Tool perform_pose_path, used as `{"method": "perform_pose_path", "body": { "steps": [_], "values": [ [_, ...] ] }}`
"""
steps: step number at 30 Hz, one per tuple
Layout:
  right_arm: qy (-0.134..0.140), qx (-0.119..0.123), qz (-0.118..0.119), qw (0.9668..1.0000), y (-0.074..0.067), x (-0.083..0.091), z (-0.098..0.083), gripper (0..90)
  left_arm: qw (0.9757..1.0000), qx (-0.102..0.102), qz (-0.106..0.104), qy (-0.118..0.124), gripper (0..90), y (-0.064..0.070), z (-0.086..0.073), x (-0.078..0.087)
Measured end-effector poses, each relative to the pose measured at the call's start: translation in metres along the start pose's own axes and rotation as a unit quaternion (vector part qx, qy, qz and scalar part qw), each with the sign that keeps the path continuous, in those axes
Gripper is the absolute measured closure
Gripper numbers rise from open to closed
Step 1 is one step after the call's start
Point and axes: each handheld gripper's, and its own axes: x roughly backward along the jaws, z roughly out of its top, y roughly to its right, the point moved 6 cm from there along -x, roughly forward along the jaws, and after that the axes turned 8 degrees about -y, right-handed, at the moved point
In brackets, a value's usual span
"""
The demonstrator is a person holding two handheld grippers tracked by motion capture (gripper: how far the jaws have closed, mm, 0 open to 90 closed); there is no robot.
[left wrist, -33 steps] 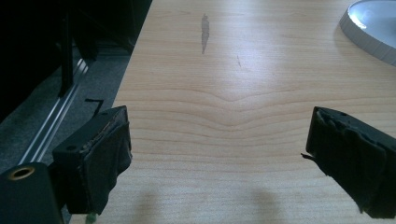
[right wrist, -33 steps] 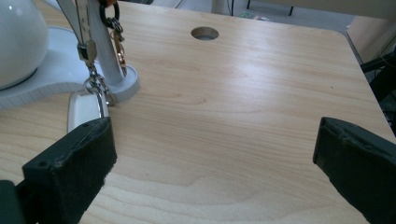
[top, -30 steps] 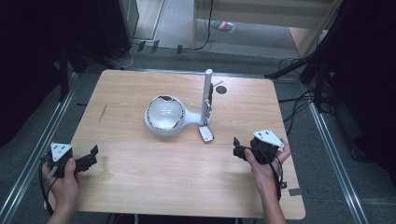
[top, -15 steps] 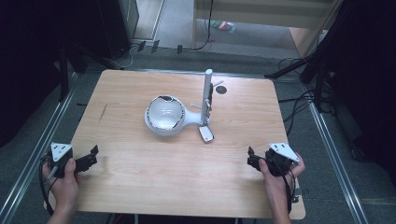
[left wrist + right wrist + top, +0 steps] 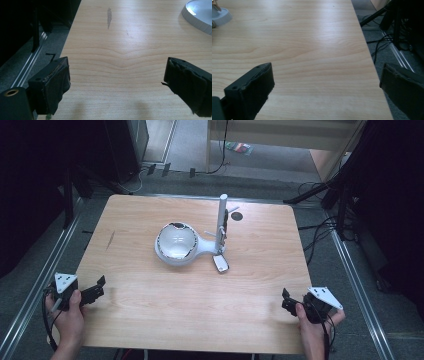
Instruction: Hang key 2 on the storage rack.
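1. Lamp (image 5: 179, 244): white, with a round domed head and a flat base carrying an upright post (image 5: 222, 222); it lies at the middle of the worktop (image 5: 150, 315), toward the far half. Its head rim shows at the top right corner of the left gripper view (image 5: 200, 15).
2. Small dark-faced tag (image 5: 221, 264): flat on the worktop just in front of the lamp base, close to it (touching or not, cannot tell).
3. Left hand-held gripper (image 5: 97, 287): at the near left corner of the worktop, held in the person's left hand (image 5: 67, 312), grey plate on top. Jaws stand wide apart with bare wood between them, nothing held; well apart from the lamp.
4. Right hand-held gripper (image 5: 286, 301): at the near right corner, held in the right hand (image 5: 310, 330). Jaws wide apart (one over the wood, one past the worktop's right edge), nothing held; also well apart from the lamp.
5. Worktop: pale wood grain, a dark streak (image 5: 109, 15) near its left edge.
6. Cables (image 5: 320, 235): on the floor to the right of the worktop.
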Motion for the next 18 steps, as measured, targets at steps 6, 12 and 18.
{"method": "perform_pose_path", "body": {
  "steps": [6,12,18],
  "values": [
    [-0.005,-0.004,-0.005,1.0000,0.012,0.003,-0.011,0.0,1.0000,0.002,0.001,0.003,7.0,0.000,0.000,0.000],
    [-0.001,-0.023,-0.005,0.9997,0.026,0.012,-0.019,0.0,1.0000,0.004,0.000,0.003,7.0,-0.001,0.000,0.001],
    [0.003,-0.044,0.010,0.9990,0.042,0.020,-0.027,0.0,1.0000,0.004,0.001,0.004,7.0,-0.001,0.000,0.001]
  ]
}}
